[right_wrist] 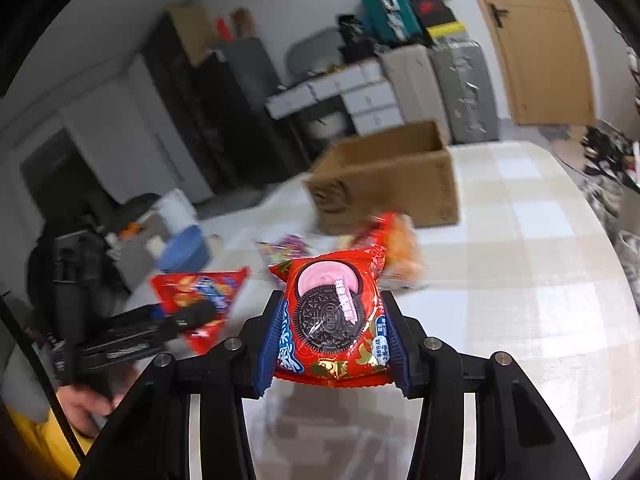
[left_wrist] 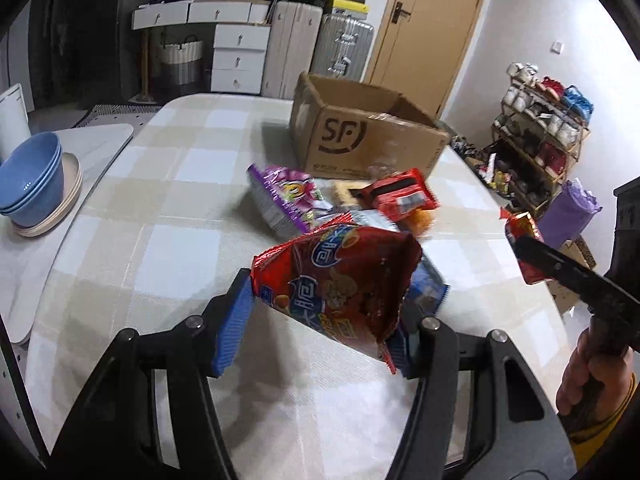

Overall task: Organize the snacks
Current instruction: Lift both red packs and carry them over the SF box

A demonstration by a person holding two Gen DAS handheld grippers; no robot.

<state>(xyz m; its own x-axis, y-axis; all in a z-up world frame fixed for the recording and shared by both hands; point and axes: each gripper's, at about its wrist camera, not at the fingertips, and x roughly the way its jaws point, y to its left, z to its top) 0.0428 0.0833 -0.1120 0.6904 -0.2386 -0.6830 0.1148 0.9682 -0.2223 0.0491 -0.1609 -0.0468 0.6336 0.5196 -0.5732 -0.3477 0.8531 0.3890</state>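
The left gripper (left_wrist: 320, 316) clamps a red snack bag (left_wrist: 340, 280), lifted off the checked table (left_wrist: 168, 240). The right gripper (right_wrist: 332, 332) pinches a red Oreo packet (right_wrist: 334, 320). Both hang in front of the open cardboard box (left_wrist: 360, 136), with loose snacks (left_wrist: 288, 200) piled against the box's front.

Stacked blue bowls (left_wrist: 32, 178) on plates (left_wrist: 60, 208), shoe rack (left_wrist: 536, 140)

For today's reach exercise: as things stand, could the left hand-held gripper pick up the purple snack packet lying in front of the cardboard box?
Probably not yet. The left hand-held gripper is already shut on a red snack bag, so its jaws are occupied. The purple snack packet itself lies uncovered on the table, with nothing blocking the approach.
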